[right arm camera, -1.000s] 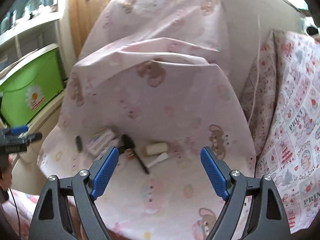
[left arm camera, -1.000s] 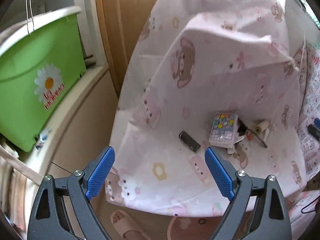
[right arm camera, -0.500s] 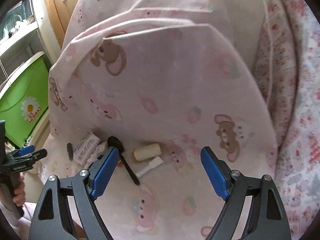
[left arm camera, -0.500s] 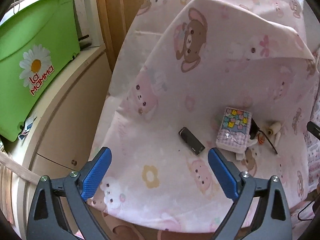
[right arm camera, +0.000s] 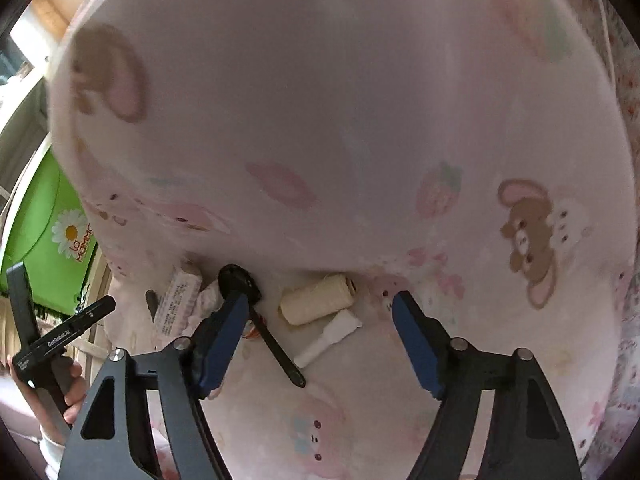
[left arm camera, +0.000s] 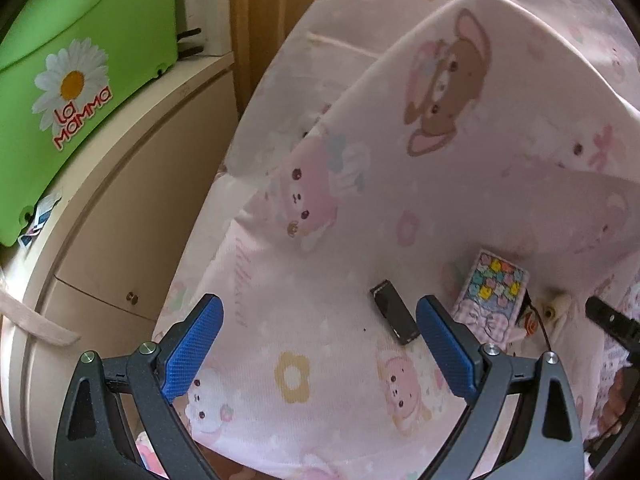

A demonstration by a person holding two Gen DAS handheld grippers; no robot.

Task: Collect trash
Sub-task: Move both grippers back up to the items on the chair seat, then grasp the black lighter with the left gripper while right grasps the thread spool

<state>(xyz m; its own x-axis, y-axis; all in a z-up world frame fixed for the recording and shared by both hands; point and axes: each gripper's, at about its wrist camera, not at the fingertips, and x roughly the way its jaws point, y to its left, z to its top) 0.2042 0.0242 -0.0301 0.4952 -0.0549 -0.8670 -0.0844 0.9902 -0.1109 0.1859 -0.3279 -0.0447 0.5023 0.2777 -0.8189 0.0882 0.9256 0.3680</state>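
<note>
Beyond your right gripper (right arm camera: pixel 316 336), the upper stretch of the pink sheet (right arm camera: pixel 320 100) is smeared by blur, its printed figures unreadable. The black spoon (right arm camera: pixel 276 344) passes behind the left finger (right arm camera: pixel 224 336), hiding part of its handle. Left of that finger, the print on the small packet (right arm camera: pixel 174 304) is too small to read. Past your left gripper (left arm camera: pixel 320 340), the packet hides most of the clutter behind it, and the green bin (left arm camera: pixel 80 80) runs off the frame's edge.

1 spool (right arm camera: pixel 318 298), 1 black stick (left arm camera: pixel 394 317), 1 packet (left arm camera: pixel 493 298).
</note>
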